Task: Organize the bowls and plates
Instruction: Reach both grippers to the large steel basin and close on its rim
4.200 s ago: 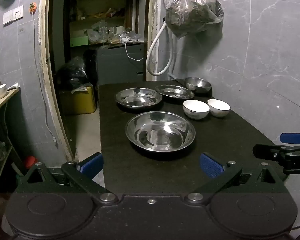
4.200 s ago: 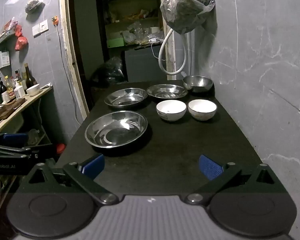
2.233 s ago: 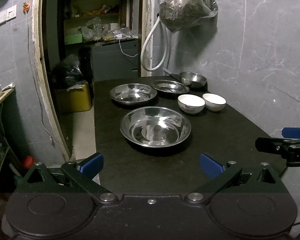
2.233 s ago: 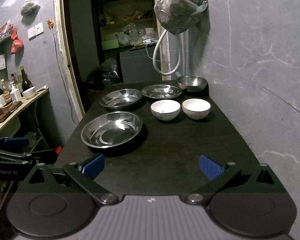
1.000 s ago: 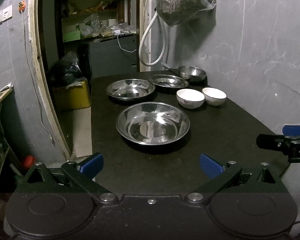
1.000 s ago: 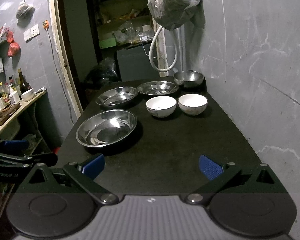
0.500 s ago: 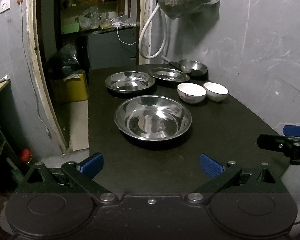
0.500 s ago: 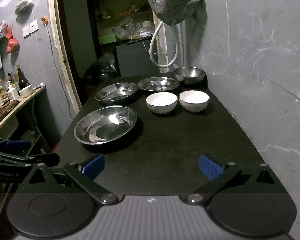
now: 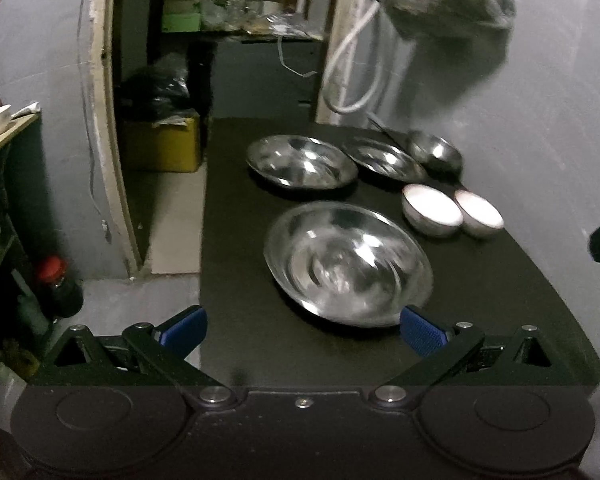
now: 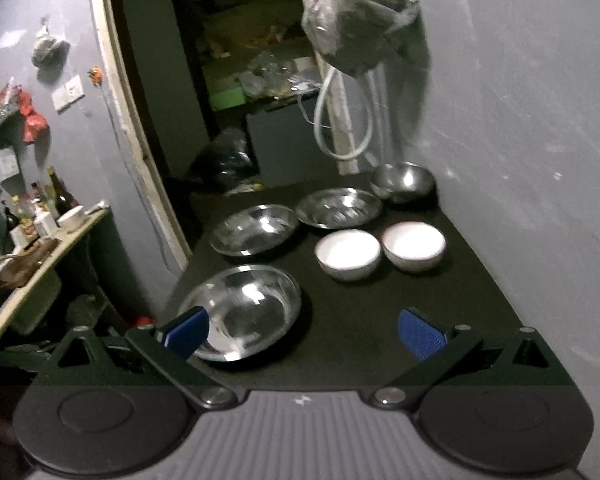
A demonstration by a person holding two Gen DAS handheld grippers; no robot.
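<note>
Steel plates [image 9: 348, 262], white bowls [image 10: 348, 254] blurry, both grippers [image 9: 302, 326] [image 10: 302, 326] spread, empty

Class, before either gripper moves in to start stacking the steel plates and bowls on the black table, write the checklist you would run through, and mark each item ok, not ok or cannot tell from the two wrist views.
1. Left gripper open and holding nothing: ok.
2. Right gripper open and holding nothing: ok.
3. Large steel plate nearest the grippers has nothing lying in it: ok.
4. The two white bowls sit upright, side by side: ok; whether they touch: cannot tell.
5. Both far steel plates and the small steel bowl are separate, not yet stacked: ok.
6. Views sharp enough to judge rim clearance: not ok, both are motion-blurred.
</note>
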